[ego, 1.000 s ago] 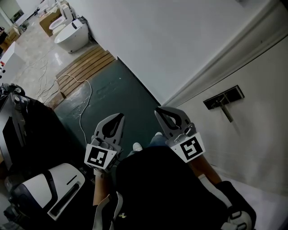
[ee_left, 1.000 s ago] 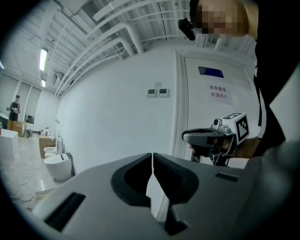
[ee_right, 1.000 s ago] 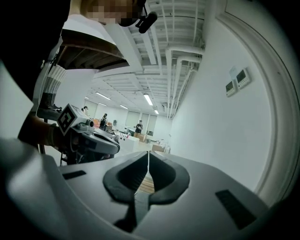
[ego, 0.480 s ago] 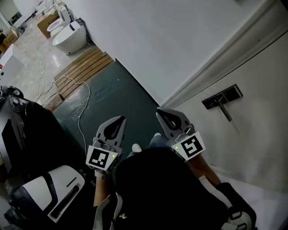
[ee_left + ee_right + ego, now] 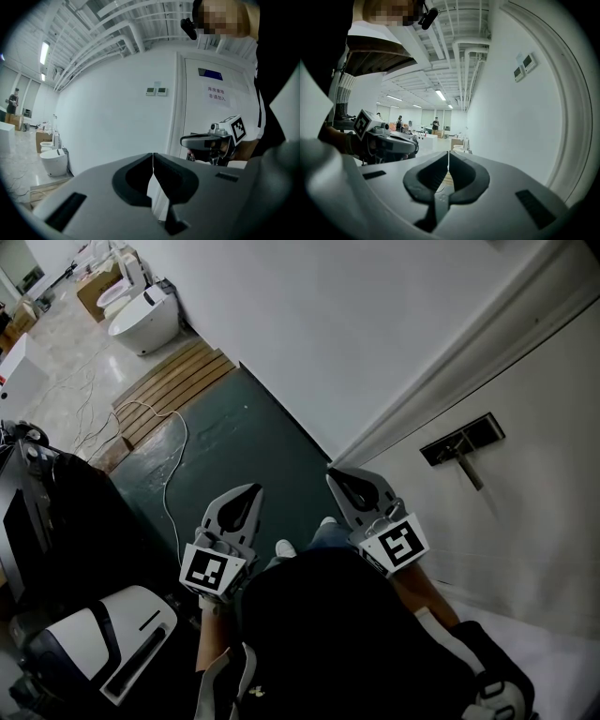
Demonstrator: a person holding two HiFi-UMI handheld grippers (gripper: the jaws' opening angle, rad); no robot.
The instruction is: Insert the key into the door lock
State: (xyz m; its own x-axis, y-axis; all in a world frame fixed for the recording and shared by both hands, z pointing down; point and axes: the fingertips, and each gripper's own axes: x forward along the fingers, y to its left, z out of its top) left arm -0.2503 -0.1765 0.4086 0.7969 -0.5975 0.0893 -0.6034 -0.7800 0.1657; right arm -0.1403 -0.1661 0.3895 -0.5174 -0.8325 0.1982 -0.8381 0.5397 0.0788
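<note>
Black oblong door lock [image 5: 480, 432] — slim lever [image 5: 472, 475], white door [image 5: 534, 531]

Large industrial hall: freestanding toilets [image 5: 142, 320], exposed ceiling pipes [image 5: 461, 51].

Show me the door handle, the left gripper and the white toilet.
door handle [image 5: 464, 441]: head view, on its dark plate.
left gripper [image 5: 253, 490]: head view, at its closed jaw tips.
white toilet [image 5: 141, 321]: head view, on its bowl.
</note>
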